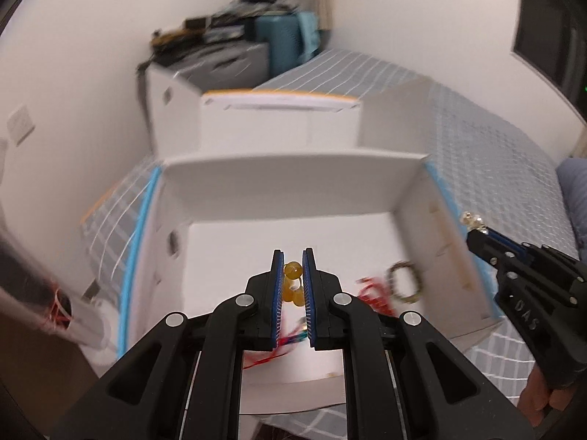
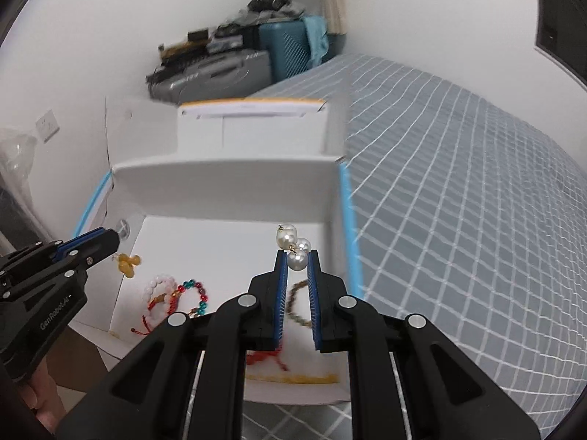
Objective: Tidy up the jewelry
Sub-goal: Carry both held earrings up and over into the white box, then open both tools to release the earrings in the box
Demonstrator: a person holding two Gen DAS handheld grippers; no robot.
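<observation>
A cluster of amber-yellow beads point(image 1: 293, 282) is pinched between the blue pads of the left gripper point(image 1: 293, 256), jaws closed tight on it, and it is carried above the open white box point(image 1: 279, 198) that sits on the checked bedcover point(image 2: 458, 183). Light, hard and smooth, the beads are judged slippery; grip is best taken across the widest bead, with the string left to dangle, since the loose strand swings easily. A pearl piece point(image 2: 295, 251) is clamped the same way in the right gripper point(image 2: 296, 255), one round pearl squeezed at the very tips and the smaller ones standing proud above them. That hold is judged marginal: a glossy sphere can be squirted out of flat pads, and the fine gold link looks fragile. Down on the box floor a pink-and-red corded bracelet point(image 2: 157, 300), a red-and-teal beaded strand point(image 2: 196, 295) and a dark braided loop point(image 2: 297, 306) are seen lying apart. A second white box point(image 2: 253, 128) stands just behind
</observation>
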